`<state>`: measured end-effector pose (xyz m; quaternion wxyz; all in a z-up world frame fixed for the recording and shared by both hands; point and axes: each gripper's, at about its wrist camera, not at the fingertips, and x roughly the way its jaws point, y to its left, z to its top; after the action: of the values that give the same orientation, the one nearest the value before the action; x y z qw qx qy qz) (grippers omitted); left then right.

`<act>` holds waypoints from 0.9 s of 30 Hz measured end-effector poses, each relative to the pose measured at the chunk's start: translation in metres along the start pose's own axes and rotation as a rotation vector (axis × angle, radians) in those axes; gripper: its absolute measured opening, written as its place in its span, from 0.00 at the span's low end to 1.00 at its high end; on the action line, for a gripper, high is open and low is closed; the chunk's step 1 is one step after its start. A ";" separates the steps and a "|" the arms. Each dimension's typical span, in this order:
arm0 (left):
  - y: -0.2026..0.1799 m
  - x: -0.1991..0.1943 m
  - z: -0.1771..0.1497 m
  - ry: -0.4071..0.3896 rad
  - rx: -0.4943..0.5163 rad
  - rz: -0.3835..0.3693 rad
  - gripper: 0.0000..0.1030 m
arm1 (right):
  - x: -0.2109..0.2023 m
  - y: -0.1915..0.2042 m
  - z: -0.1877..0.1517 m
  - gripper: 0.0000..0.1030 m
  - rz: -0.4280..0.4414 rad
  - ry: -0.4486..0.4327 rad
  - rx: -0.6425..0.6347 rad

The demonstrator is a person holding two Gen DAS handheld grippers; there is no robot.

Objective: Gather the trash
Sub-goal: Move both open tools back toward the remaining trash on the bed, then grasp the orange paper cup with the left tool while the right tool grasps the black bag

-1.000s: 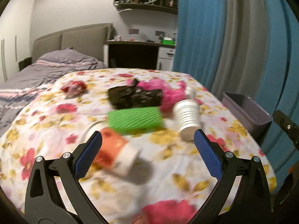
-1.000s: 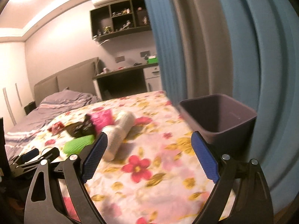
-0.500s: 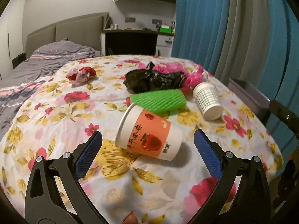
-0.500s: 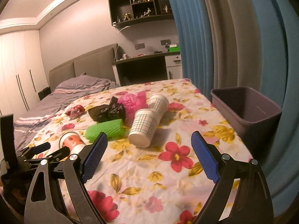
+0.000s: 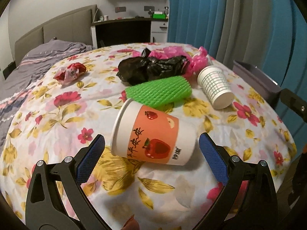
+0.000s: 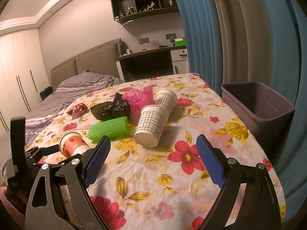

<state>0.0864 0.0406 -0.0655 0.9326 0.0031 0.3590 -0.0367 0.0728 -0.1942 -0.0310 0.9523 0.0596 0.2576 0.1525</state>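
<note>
The trash is seen scattered over a floral-printed bedsheet (image 5: 57, 118) on the bed, while the dark grey rectangular plastic bin (image 6: 268, 113) is stood just off the bed's right edge, against the blue curtain (image 6: 191, 28), presumably so that items can be dropped in with a short carry. The left gripper (image 5: 151, 153) is held low with its blue-padded fingers (image 5: 90, 159) spread wide on either side of an orange-and-white paper cup printed with apples (image 5: 153, 138), which lies on its side with the mouth to the left; nothing is clamped, and the straddling pose is judged to be the set-up for closing on that cup across its length. The right gripper (image 6: 153, 161) is likewise held wide and empty, aimed at a white grid-patterned paper cup (image 6: 150, 128) lying tipped over just beyond its fingers, with a second grid-patterned paper cup (image 6: 166, 99) touching it on the far side. A green foam mesh sleeve (image 5: 159, 92) is lying just beyond the apple cup, a crumpled black plastic bag (image 5: 151, 69) and a crumpled pink plastic bag (image 6: 139, 99) are heaped farther back, and a crumpled red wrapper (image 5: 70, 72) is set apart at the far left. As nothing can be made out inside the bin, collection is judged to be barely begun.
</note>
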 end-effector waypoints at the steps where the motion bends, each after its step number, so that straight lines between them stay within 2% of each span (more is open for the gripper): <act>1: 0.001 0.002 0.000 0.004 0.006 0.005 0.94 | 0.001 0.001 0.000 0.85 0.003 0.004 -0.001; 5: 0.007 0.010 0.003 0.036 -0.012 -0.011 0.94 | 0.005 0.008 -0.001 0.85 0.017 0.012 -0.010; 10: 0.009 0.013 0.007 0.026 -0.009 -0.009 0.94 | 0.010 0.020 0.001 0.85 0.037 0.019 -0.031; 12: 0.012 0.015 0.008 0.027 -0.019 -0.027 0.88 | 0.011 0.024 0.002 0.85 0.042 0.019 -0.040; 19: 0.032 0.014 0.010 0.001 -0.120 -0.074 0.85 | 0.025 0.041 0.009 0.85 0.058 0.022 -0.068; 21: 0.038 0.012 0.010 -0.016 -0.148 -0.082 0.85 | 0.030 0.045 0.013 0.82 0.066 0.016 -0.080; 27: 0.060 0.002 0.016 -0.077 -0.216 -0.007 0.85 | 0.062 0.060 0.030 0.66 0.085 0.034 -0.110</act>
<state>0.1025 0.0998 -0.0561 0.9405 -0.1003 0.3246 -0.0010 0.1231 -0.1185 -0.0223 0.9423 0.0153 0.2623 0.2076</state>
